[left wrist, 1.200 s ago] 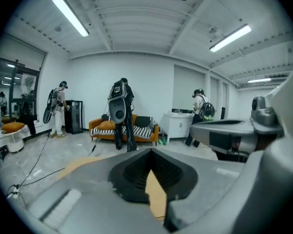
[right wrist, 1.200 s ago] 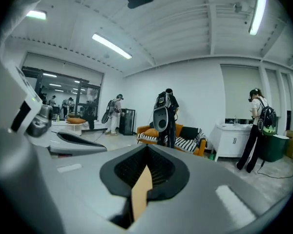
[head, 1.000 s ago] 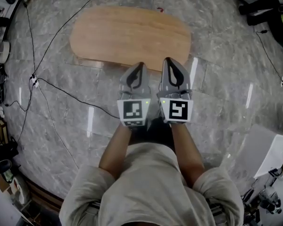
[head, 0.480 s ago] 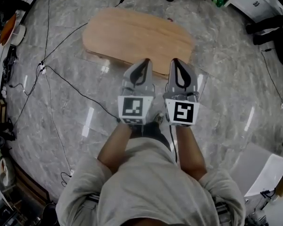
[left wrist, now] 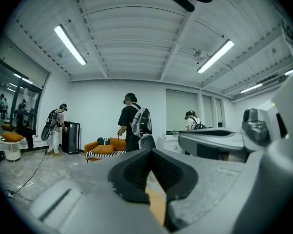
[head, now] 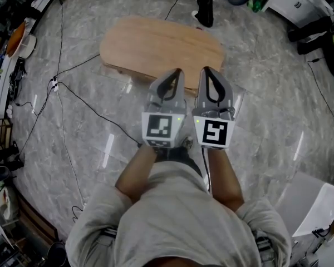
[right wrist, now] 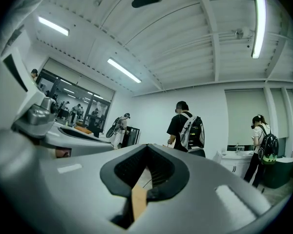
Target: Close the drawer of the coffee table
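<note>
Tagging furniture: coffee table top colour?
Light tan wood grain; the coffee table shows best in head view.

No word, brand or number is legible in any view. The only signs are two black-and-white square coded patterns: the left marker (head: 159, 127) on the cube of the left gripper (head: 176, 72), and, at its 3 o'clock, the right marker (head: 214, 133) on the cube of the right gripper (head: 206, 71).

The left tool (head: 176, 73) and the right tool (head: 207, 71) are lifting together, their tips now overlapping the near edge of the wooden coffee table (head: 150, 46), which is looking smaller in the head view, while a standing person's dark legs (head: 205, 7) are coming into sight beyond it.
</note>
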